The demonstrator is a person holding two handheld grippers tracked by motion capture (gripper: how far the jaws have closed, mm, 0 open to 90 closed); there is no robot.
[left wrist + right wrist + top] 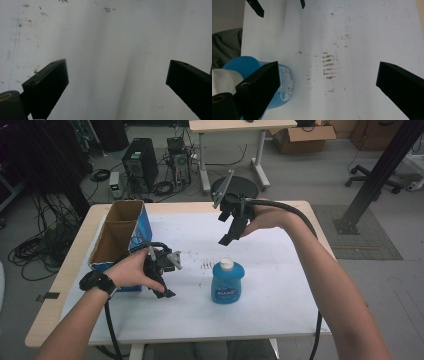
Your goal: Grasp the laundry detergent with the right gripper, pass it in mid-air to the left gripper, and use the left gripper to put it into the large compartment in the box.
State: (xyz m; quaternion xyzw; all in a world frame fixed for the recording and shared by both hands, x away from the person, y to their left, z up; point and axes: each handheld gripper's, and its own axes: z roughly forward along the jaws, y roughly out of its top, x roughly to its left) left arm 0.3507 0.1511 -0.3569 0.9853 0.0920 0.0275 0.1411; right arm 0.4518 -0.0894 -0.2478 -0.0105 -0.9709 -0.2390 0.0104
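The left forearm comes in over the near edge of the table (280, 320), and its left gripper (162, 277) sits low over the white top near the left edge, jaws wide apart with nothing but bare table between them. The right gripper (231, 227) hangs above the far middle of the table, jaws also spread and empty, tilted down toward the bottle (227, 282).

The bottle, blue with a white cap, stands upright a little in from the near edge, about midway between the left and right edges and apart from both grippers. In the right gripper view it lies off to the left jaw's side, not centred between the jaws. To take it well, I judge the right gripper should first shift sideways until the bottle sits squarely in the gap, then come down and close on the body below the cap, where the sides are widest and a grip is less likely to tip it. The box (120, 232) stands open-topped at the far left corner.

Count: one bottle, one box with two compartments, two grippers, one table.
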